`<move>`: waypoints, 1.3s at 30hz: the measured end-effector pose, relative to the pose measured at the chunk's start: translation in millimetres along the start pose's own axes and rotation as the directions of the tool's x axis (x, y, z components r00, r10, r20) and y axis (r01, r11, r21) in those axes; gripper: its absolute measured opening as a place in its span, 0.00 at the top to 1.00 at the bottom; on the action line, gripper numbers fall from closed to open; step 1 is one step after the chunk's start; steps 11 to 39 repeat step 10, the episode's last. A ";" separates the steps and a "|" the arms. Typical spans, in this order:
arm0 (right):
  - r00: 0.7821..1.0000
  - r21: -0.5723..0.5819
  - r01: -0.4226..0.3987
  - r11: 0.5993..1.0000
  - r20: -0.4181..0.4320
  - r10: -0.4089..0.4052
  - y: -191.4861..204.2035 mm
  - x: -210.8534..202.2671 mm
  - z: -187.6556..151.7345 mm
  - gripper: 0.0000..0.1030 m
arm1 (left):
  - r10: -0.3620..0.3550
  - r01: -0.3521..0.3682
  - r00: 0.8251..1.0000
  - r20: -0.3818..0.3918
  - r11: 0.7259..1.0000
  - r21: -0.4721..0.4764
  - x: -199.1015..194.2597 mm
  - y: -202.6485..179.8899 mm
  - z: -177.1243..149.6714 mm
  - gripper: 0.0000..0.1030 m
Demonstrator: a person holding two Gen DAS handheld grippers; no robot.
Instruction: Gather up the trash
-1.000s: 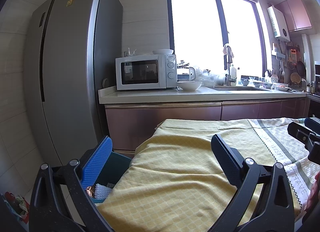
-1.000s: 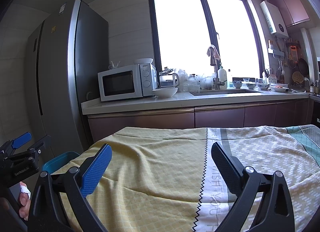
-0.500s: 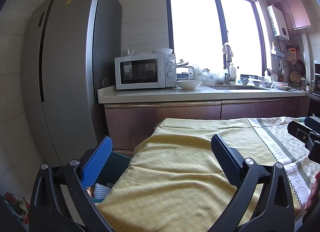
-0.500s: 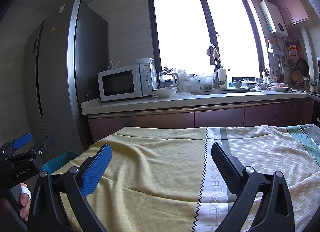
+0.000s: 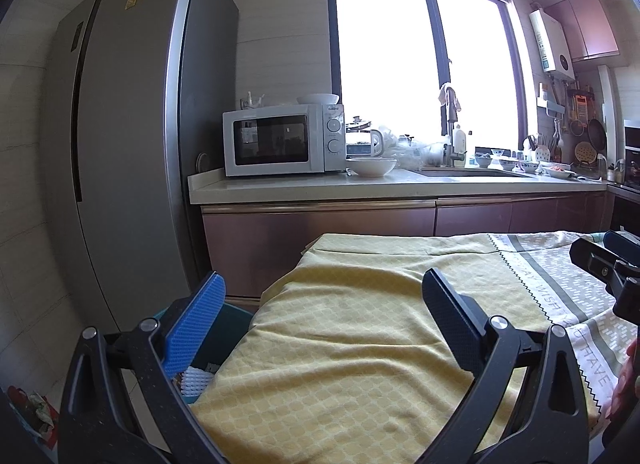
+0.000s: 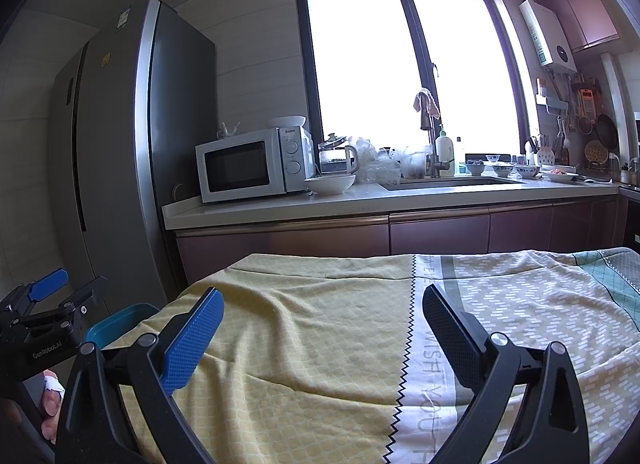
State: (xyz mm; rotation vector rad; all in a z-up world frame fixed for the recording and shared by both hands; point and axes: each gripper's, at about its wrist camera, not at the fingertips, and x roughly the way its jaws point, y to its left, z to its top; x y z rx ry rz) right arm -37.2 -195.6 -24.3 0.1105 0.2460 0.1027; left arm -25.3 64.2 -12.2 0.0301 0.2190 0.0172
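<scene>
A teal bin (image 5: pixel 234 326) stands on the floor beside the table's left edge, with white foam netting (image 5: pixel 196 380) inside it. My left gripper (image 5: pixel 323 282) is open and empty, with its blue finger over the bin and its black finger over the yellow tablecloth (image 5: pixel 340 364). My right gripper (image 6: pixel 323 298) hovers open and empty above the same tablecloth (image 6: pixel 312 344). The right wrist view shows the bin (image 6: pixel 120 322) at lower left, with the left gripper (image 6: pixel 44 304) and a hand (image 6: pixel 50 398) there. The right gripper (image 5: pixel 604 264) shows at the left wrist view's right edge.
A tall grey fridge (image 5: pixel 132 144) stands left of the counter (image 5: pixel 360 188), which carries a microwave (image 5: pixel 280 140), a white bowl (image 5: pixel 372 166) and a sink (image 5: pixel 472 172). Crumpled red and green wrappers (image 5: pixel 36 412) lie on the floor at lower left.
The left wrist view has drifted slightly, so the microwave sits a little further left. Both grippers stay open and empty; the right view is nearly unchanged.
</scene>
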 end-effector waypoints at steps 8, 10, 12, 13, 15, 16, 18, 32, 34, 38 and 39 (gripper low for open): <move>0.999 0.016 0.025 1.000 -0.033 -0.024 -17.2 6.0 -0.8 0.07 | -0.075 0.079 0.987 -0.145 0.997 0.018 29.9 -11.9 -1.5 0.06; 0.998 0.020 0.037 0.999 -0.060 -0.036 -27.6 10.5 -0.7 0.07 | -0.115 0.116 0.972 -0.207 0.993 -0.006 47.3 -13.5 -2.4 0.06; 0.998 0.020 0.037 0.999 -0.060 -0.036 -27.6 10.5 -0.7 0.07 | -0.115 0.116 0.972 -0.207 0.993 -0.006 47.3 -13.5 -2.4 0.06; 0.998 0.020 0.037 0.999 -0.060 -0.036 -27.6 10.5 -0.7 0.07 | -0.115 0.116 0.972 -0.207 0.993 -0.006 47.3 -13.5 -2.4 0.06; 0.998 0.020 0.037 0.999 -0.060 -0.036 -27.6 10.5 -0.7 0.07 | -0.115 0.116 0.972 -0.207 0.993 -0.006 47.3 -13.5 -2.4 0.06; 0.998 0.020 0.037 0.999 -0.060 -0.036 -27.6 10.5 -0.7 0.07 | -0.115 0.116 0.972 -0.207 0.993 -0.006 47.3 -13.5 -2.4 0.06; 0.998 0.020 0.037 0.999 -0.060 -0.036 -27.6 10.5 -0.7 0.07 | -0.115 0.116 0.972 -0.207 0.993 -0.006 47.3 -13.5 -2.4 0.06; 0.998 0.020 0.037 0.999 -0.060 -0.036 -27.6 10.5 -0.7 0.07 | -0.115 0.116 0.972 -0.207 0.993 -0.006 47.3 -13.5 -2.4 0.06; 0.998 0.020 0.037 0.999 -0.060 -0.036 -27.6 10.5 -0.7 0.07 | -0.115 0.116 0.972 -0.207 0.993 -0.006 47.3 -13.5 -2.4 0.06; 0.998 0.020 0.037 0.999 -0.060 -0.036 -27.6 10.5 -0.7 0.07 | -0.115 0.116 0.972 -0.207 0.993 -0.006 47.3 -13.5 -2.4 0.06; 0.998 0.020 0.037 0.999 -0.060 -0.036 -27.6 10.5 -0.7 0.07 | -0.115 0.116 0.972 -0.207 0.993 -0.006 47.3 -13.5 -2.4 0.06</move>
